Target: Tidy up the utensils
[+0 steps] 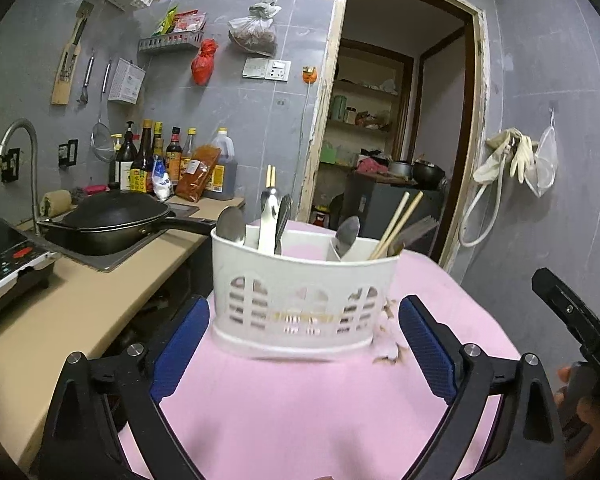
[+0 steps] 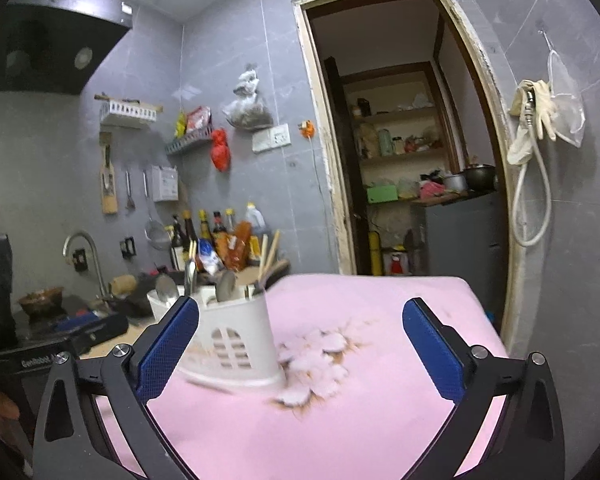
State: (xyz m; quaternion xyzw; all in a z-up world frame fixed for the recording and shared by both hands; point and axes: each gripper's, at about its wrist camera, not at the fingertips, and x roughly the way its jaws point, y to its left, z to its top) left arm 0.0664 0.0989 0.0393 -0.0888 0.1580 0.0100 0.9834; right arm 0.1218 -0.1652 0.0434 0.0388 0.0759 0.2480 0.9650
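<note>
**Caddy stands filled on the pink table, both grippers spread**

A white caddy (image 1: 304, 292) stands upright on the pink table (image 1: 300, 408), near its left edge beside the counter (image 1: 60, 312). Spoons (image 1: 231, 224) lean in its left compartment, next to a flat white utensil; another spoon sits in the middle, and chopsticks (image 1: 396, 224) tilt out of the right compartment.

The left gripper (image 1: 304, 344) faces the caddy with its blue pads spread wide (wider than the caddy itself). They sit just short of its two ends without touching, and nothing is held.

The right gripper (image 2: 300, 348) is also spread wide and empty. In its view the caddy (image 2: 228, 336) lies just behind the left pad (image 2: 168, 352), with a pale flower print (image 2: 316, 364) on the table between the pads.

A black wok (image 1: 116, 220) sits on the counter, bottles (image 1: 172, 160) behind it.
</note>
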